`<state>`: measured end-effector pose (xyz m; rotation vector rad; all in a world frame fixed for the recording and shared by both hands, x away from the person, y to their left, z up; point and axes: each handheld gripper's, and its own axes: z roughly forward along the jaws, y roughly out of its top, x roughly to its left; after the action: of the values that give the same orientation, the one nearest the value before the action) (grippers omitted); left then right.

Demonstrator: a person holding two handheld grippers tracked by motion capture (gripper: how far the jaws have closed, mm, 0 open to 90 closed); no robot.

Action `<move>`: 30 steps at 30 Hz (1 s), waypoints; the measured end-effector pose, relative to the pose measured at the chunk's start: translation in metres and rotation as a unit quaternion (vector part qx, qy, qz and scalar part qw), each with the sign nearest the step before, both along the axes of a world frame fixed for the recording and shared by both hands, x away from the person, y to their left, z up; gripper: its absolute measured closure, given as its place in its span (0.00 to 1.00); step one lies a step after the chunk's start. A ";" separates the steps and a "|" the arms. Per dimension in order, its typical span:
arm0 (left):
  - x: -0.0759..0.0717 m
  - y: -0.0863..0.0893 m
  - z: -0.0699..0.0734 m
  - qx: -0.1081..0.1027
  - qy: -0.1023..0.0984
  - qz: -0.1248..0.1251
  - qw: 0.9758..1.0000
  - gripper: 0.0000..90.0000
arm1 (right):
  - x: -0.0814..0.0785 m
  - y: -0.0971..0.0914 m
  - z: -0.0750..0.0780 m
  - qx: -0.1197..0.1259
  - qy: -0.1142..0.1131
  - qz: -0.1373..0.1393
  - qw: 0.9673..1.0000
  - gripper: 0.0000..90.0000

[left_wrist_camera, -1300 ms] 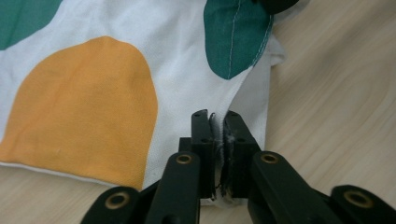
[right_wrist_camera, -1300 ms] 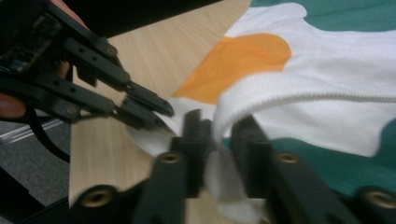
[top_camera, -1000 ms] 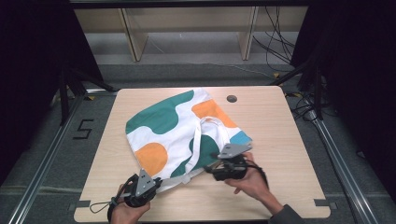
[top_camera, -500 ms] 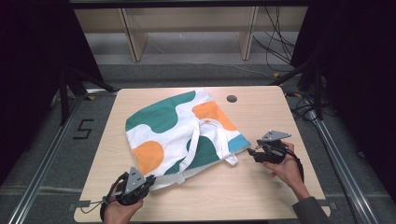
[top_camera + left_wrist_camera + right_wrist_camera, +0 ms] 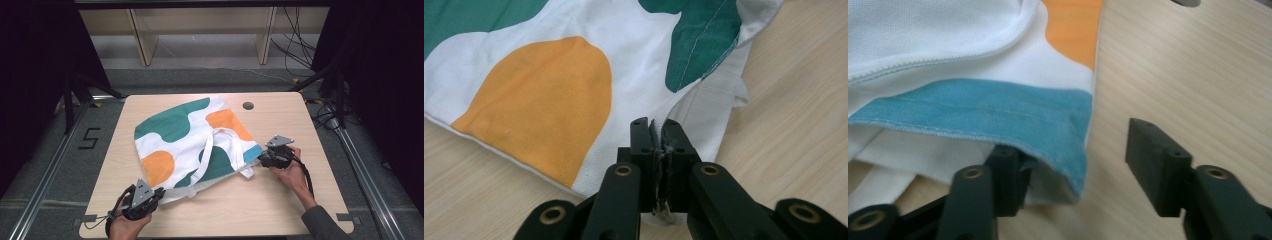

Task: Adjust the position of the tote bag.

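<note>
Nearest the person's edge of the pale wooden tabletop (image 5: 280,210), the left tool (image 5: 159,194) sits low at the front left corner, gripped by a hand (image 5: 125,227) that comes up from below, its grey three-cornered plate on top. In the left gripper view its two black jaws are pressed together on a thin fold of white cloth at the near edge of the tote bag (image 5: 192,140), with a frayed bit of fabric showing between them. That bag lies flat across the middle of the tabletop, white with big green and orange blobs; an orange patch (image 5: 544,100) lies just past the left tool and a green one (image 5: 699,40) beyond it to the right. A little farther in and over to the right, the right tool (image 5: 261,159) is held by the other hand (image 5: 292,172), a dark sleeve trailing back toward the front edge. In the right gripper view its jaws stand wide apart: the bag's corner with a blue band (image 5: 988,112) lies between them, resting against the left jaw, while the right jaw is clear of the cloth over bare wood, so it has hold of nothing. The bag's white strap (image 5: 215,145) loops across its upper face, and another loop of strap sticks out at the edge near the right tool. Farther on, beyond the bag's far right corner, a small dark round hole (image 5: 248,106) is set into the tabletop. Past the far edge are grey floor, pale wooden shelf legs (image 5: 142,42) and a tangle of black cables (image 5: 300,45) at the right.
</note>
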<state>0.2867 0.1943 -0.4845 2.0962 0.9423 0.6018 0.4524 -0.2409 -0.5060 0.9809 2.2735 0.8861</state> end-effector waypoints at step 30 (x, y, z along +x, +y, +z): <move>0.007 -0.001 -0.006 0.085 -0.001 -0.001 0.996 0.79 | -0.142 -0.015 0.022 -0.044 0.006 0.072 0.996 0.92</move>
<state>0.2934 0.1931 -0.4907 2.2458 0.9152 0.7036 0.3103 -0.2563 -0.4844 0.7947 2.3948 0.8313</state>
